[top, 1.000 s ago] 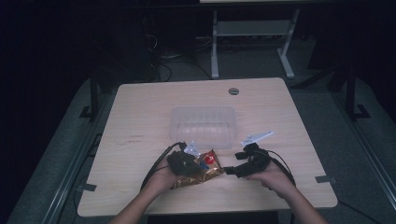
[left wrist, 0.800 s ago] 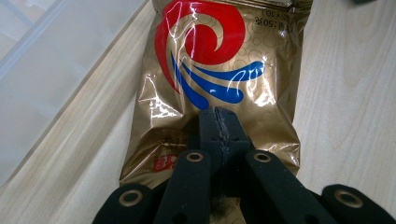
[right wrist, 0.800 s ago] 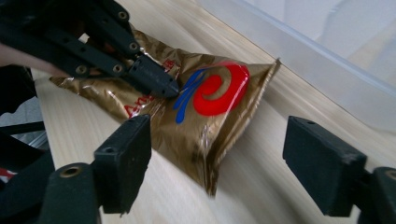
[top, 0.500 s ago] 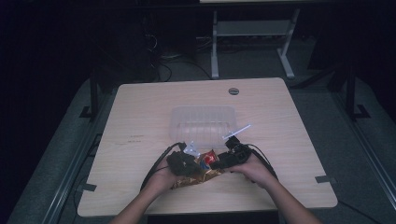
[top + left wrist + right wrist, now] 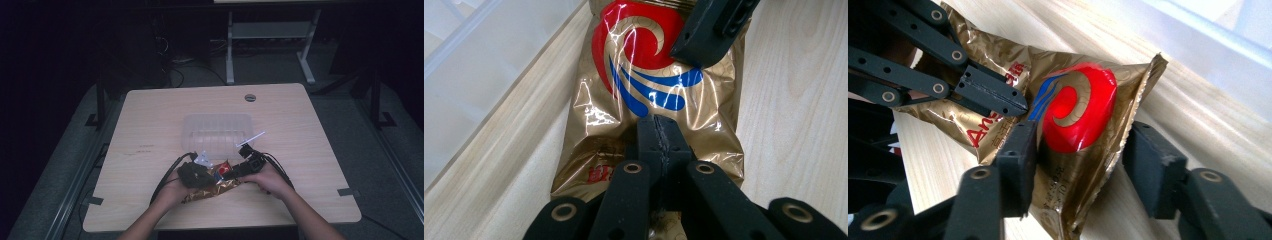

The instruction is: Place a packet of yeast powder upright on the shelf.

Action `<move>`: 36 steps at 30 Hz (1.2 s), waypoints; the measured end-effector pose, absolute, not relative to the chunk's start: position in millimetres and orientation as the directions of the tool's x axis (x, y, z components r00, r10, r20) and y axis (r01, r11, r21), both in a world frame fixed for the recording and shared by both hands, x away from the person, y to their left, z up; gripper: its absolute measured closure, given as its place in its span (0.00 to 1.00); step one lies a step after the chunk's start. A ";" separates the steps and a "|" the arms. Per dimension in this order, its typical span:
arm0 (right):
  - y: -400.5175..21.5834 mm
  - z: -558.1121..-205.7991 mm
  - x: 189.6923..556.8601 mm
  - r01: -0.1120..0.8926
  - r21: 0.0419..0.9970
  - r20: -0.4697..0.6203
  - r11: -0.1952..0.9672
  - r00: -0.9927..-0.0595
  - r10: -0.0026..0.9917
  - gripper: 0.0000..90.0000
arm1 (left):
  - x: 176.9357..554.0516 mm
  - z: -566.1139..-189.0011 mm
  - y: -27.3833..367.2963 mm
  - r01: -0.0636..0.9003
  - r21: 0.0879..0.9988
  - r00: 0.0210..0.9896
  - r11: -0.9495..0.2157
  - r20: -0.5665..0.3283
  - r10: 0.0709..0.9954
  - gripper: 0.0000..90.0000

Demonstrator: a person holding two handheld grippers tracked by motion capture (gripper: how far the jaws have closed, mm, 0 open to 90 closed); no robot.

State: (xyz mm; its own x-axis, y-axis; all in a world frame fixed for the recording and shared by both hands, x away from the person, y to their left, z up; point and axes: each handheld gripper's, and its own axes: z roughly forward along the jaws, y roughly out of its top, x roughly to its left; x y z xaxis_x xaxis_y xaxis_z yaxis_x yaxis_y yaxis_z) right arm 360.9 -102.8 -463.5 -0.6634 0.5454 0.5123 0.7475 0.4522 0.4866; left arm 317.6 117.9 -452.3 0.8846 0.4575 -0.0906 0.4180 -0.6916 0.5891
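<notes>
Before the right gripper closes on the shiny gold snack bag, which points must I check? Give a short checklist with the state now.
1. Left gripper shut on the shiny gold snack bag: ok.
2. Bag between the right gripper jaws, which have just been closing: ok.
3. Right pads pressing the bag: not ok, a gap shows.
4. Bag lying on the light wooden table: ok.
5. Clear plastic container apart from the bag: ok.

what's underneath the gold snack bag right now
The gold snack bag lies on the wooden table, beside the clear plastic bin. Anything directly beneath the bag is covered.
</notes>
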 end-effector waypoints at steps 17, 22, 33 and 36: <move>-104.8 -461.1 359.1 0.729 0.518 0.520 0.448 -0.684 0.512 0.79 | 318.3 -453.9 124.3 0.390 0.615 0.899 -0.686 -0.093 0.428 1.00; -102.0 -453.9 355.8 0.700 0.556 0.493 0.448 -0.712 0.501 0.84 | 315.0 -451.8 129.6 0.395 0.645 0.901 -0.654 -0.134 0.412 0.85; -106.0 -426.3 346.8 0.661 0.615 0.471 0.430 -0.745 0.472 0.90 | 303.2 -428.9 154.8 0.388 0.703 0.898 -0.596 -0.142 0.417 0.55; -108.8 -421.3 345.1 0.659 0.624 0.477 0.421 -0.747 0.464 0.90 | 296.8 -423.6 163.8 0.392 0.705 0.891 -0.591 -0.130 0.435 0.52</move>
